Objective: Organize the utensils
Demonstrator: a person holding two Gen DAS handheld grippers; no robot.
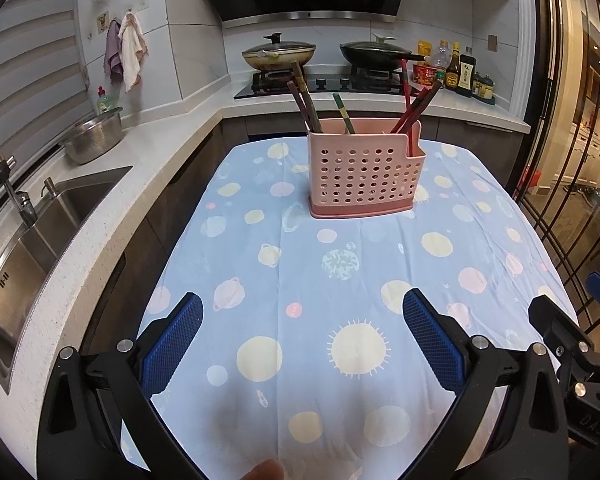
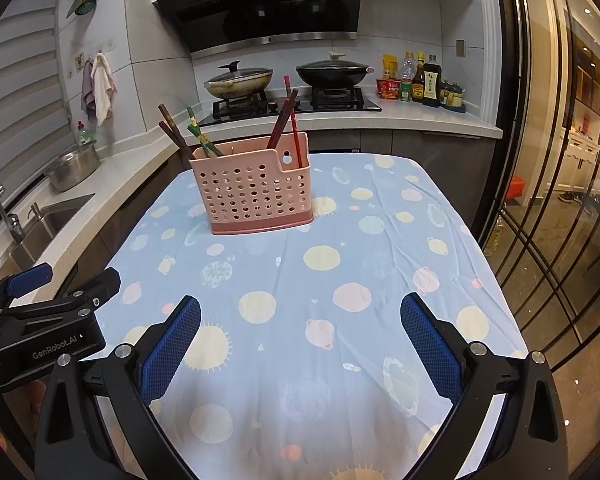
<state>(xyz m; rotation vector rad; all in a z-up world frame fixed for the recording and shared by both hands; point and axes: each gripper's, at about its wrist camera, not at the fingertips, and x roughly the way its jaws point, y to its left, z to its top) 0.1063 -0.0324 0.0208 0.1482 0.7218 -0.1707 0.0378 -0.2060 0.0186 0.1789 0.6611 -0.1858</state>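
A pink perforated utensil holder point(image 1: 364, 174) stands upright on the far middle of the table; it also shows in the right wrist view point(image 2: 258, 192). Brown chopsticks point(image 1: 306, 102), green patterned chopsticks point(image 1: 343, 113) and red chopsticks point(image 1: 414, 108) stick out of it, leaning in separate groups. In the right wrist view the brown chopsticks point(image 2: 174, 130), green ones point(image 2: 201, 136) and red ones point(image 2: 286, 120) show the same way. My left gripper point(image 1: 302, 340) is open and empty, low over the near table. My right gripper point(image 2: 300, 342) is open and empty beside it.
The table wears a blue planet-print cloth point(image 1: 340, 280). A counter with a steel sink point(image 1: 32, 236) and a metal bowl point(image 1: 94, 140) runs along the left. A stove with two lidded pans point(image 1: 278, 54) and sauce bottles point(image 1: 460, 72) stands behind. Glass doors point(image 2: 560, 200) stand at the right.
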